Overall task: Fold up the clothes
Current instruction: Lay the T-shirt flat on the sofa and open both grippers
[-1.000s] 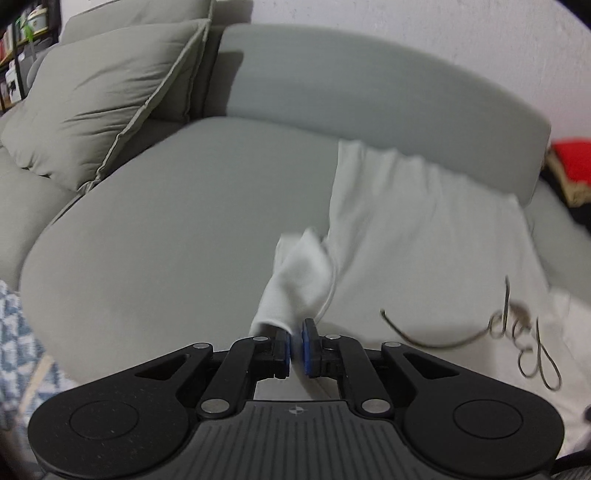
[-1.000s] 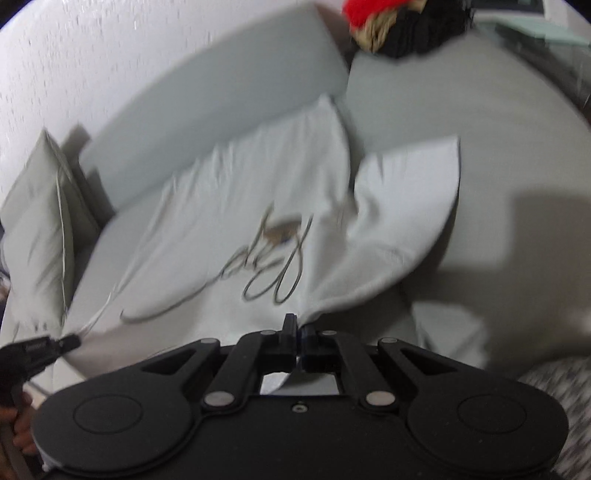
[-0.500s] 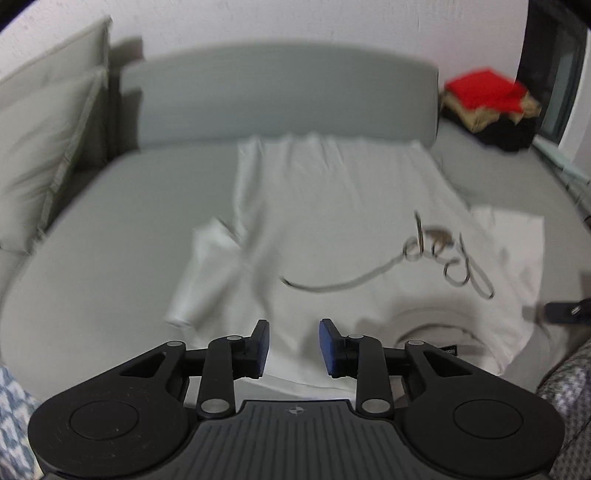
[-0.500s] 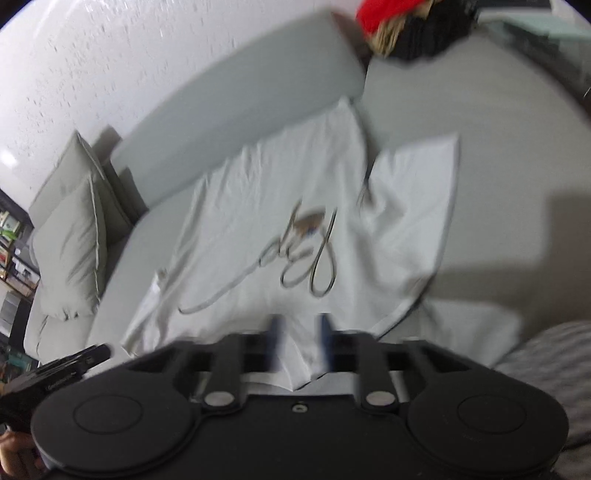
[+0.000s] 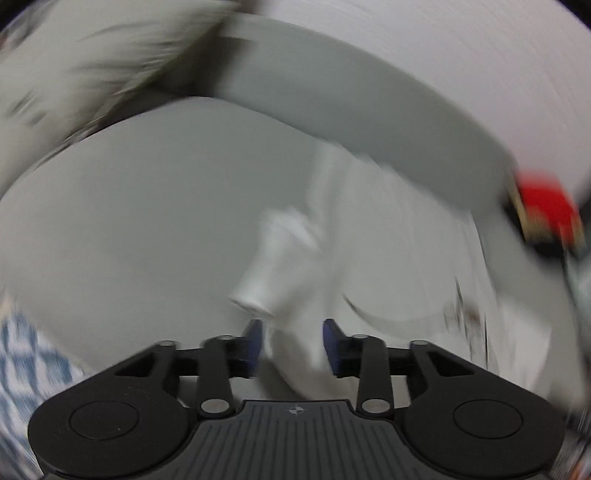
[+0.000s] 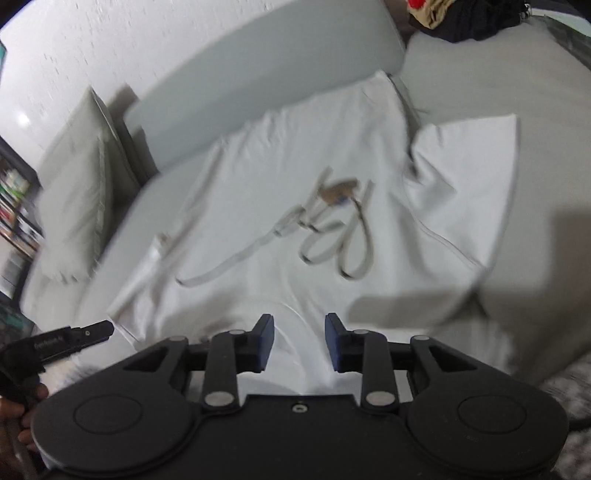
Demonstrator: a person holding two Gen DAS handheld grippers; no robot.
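A white T-shirt (image 6: 295, 206) with a looping script print lies spread face up on the grey sofa seat (image 6: 517, 74), one sleeve out to the right. It also shows, blurred, in the left wrist view (image 5: 388, 258), with a crumpled sleeve (image 5: 277, 266) just ahead of the fingers. My left gripper (image 5: 292, 341) is open and empty, close over the shirt's near left edge. My right gripper (image 6: 299, 341) is open and empty above the shirt's near edge. The left gripper's tip also shows in the right wrist view (image 6: 85, 334), beside the shirt's left corner.
A grey cushion (image 6: 74, 206) leans at the sofa's left end. A pile of red and black clothes (image 6: 461, 18) sits at the sofa's far right, also in the left wrist view (image 5: 546, 210). A blue patterned fabric (image 5: 26, 362) is at the near left.
Both grippers let go of the shirt and opened. The shirt now lies flat on the sofa. The left gripper has swung left and low toward the crumpled sleeve; its view is motion-blurred.
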